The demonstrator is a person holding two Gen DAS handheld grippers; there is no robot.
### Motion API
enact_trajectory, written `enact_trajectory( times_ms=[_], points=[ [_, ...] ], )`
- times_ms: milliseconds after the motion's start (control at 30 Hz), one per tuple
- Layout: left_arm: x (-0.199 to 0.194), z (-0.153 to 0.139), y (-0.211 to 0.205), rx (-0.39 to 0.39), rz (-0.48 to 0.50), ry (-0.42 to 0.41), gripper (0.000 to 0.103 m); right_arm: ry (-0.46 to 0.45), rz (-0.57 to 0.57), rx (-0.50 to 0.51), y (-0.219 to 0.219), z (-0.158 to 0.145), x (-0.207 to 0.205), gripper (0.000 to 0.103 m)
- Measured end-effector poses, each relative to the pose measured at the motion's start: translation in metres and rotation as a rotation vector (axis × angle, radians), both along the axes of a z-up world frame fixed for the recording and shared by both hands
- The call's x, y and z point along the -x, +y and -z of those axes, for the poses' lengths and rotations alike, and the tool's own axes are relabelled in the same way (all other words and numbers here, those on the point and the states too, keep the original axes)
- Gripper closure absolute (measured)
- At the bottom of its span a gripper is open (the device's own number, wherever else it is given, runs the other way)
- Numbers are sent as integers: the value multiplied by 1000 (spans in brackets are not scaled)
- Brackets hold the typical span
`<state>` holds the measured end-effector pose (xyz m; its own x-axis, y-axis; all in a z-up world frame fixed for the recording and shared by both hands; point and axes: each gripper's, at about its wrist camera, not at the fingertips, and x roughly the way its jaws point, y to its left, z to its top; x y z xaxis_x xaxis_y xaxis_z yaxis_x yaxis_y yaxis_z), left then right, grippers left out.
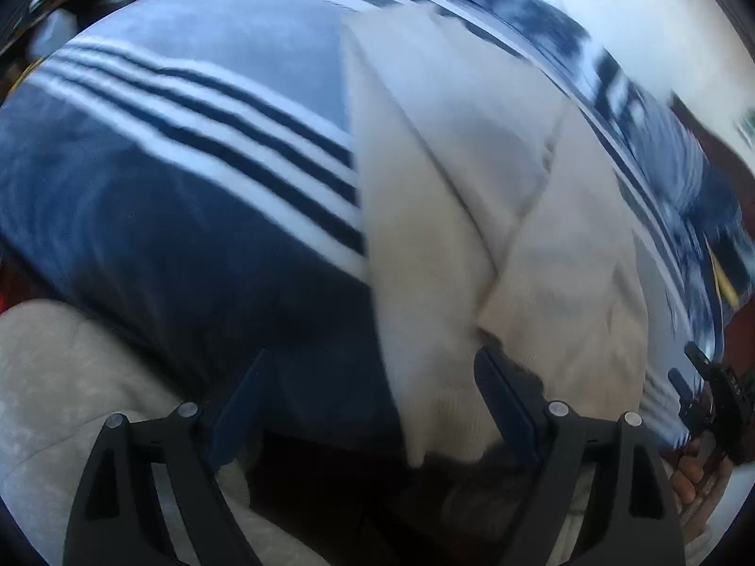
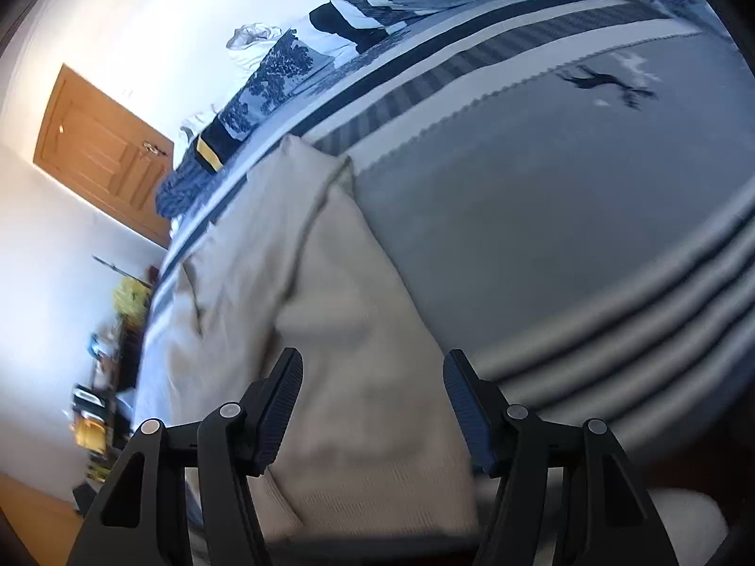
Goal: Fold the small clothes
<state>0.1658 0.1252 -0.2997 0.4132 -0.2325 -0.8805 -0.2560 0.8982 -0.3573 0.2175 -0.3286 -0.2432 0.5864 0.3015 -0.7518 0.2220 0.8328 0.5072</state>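
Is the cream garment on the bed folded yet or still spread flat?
Partly folded: the cream garment has overlapping layers and a diagonal edge crossing it on the striped blanket. Not yet a compact bundle.

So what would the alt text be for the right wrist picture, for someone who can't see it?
A cream knit garment lies partly folded on a striped grey and navy bedspread, seen between the open fingers of the right gripper hovering just above it. A wooden door and rumpled patterned bedding show behind.
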Motion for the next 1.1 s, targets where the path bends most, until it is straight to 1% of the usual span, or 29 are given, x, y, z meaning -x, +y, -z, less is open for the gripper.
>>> enact_trajectory(
  times_ms=[67,100,167,233,267,367,400,467,500,567,667,767,800,833,867,900,933,967,1000,1033,1067,1100],
  points=[
    [-2,0,-2,33,39,3,16,23,-9,71,3,2,21,36],
    [-3,0,-1,49,30,-2,16,40,-4,82,2,3,29,36],
    [-3,0,0,71,16,-1,16,70,14,66,-4,6,42,36],
    [0,2,1,115,24,6,16,65,40,61,-11,4,54,36],
    [0,4,-1,124,44,11,16,62,55,54,-14,4,59,36],
    [3,5,-11,97,81,14,16,69,65,-16,-17,15,63,36],
    [2,6,-15,99,91,17,17,90,59,-26,-15,19,61,36],
    [-1,10,-22,94,107,23,17,90,28,-45,-10,21,54,36],
    [-3,14,-24,87,112,31,17,95,13,-40,-7,23,50,36],
    [-6,22,-28,88,123,52,21,133,-3,-21,-1,33,44,36],
    [-13,32,-39,88,139,77,24,190,-5,-41,0,51,37,37],
    [-24,34,-50,65,141,82,26,190,-17,-19,4,54,29,37],
    [-25,34,-52,61,134,79,29,192,-26,0,8,55,27,38],
    [-26,33,-53,52,125,76,40,196,-36,24,12,55,26,42],
    [-27,32,-53,29,112,80,45,201,-47,51,15,55,25,47],
    [-25,32,-52,29,108,82,52,204,-55,73,18,56,24,50],
    [-24,32,-49,35,98,82,62,206,-62,91,19,56,24,59],
    [-22,31,-44,53,89,85,68,208,-68,104,19,57,24,68],
    [-19,28,-40,81,85,83,77,211,-70,108,19,57,24,69],
    [-16,26,-35,93,81,76,94,210,-72,109,19,57,25,69],
    [-14,22,-32,102,84,62,97,211,-74,110,18,57,25,69],
    [-11,20,-31,111,87,55,97,213,-75,110,18,58,25,69]
  ],
)
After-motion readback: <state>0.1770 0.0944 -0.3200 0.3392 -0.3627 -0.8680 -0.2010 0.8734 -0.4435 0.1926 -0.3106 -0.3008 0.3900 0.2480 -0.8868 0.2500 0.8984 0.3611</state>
